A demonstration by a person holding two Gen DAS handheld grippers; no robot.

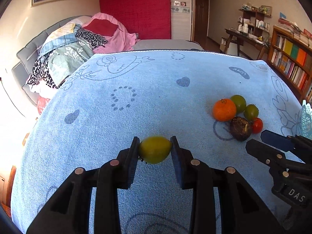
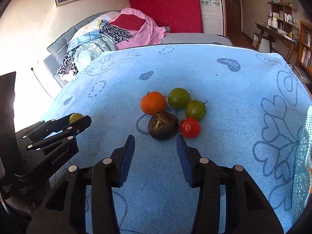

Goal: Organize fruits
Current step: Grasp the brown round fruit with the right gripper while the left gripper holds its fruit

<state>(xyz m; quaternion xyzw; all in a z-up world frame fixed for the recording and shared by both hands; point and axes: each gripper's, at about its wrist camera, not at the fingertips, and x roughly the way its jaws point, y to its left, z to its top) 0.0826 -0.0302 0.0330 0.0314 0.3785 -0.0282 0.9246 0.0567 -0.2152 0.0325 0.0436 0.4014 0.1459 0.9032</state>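
Note:
My left gripper (image 1: 155, 146) is shut on a yellow-green tomato (image 1: 155, 149) and holds it above the blue towel (image 1: 136, 107); it also shows in the right wrist view (image 2: 76, 118). A cluster lies on the towel: an orange (image 2: 153, 102), two green tomatoes (image 2: 179, 97) (image 2: 195, 110), a red tomato (image 2: 189, 127) and a brown taro (image 2: 163, 126). My right gripper (image 2: 155, 143) is open and empty, just in front of the taro. The cluster is also in the left wrist view, with the orange (image 1: 224, 110) nearest.
A light blue lattice basket (image 2: 304, 156) stands at the right edge of the table. Behind the table is a sofa piled with clothes (image 1: 74, 44). A bookshelf (image 1: 292, 62) and a desk (image 1: 245, 37) stand at the far right.

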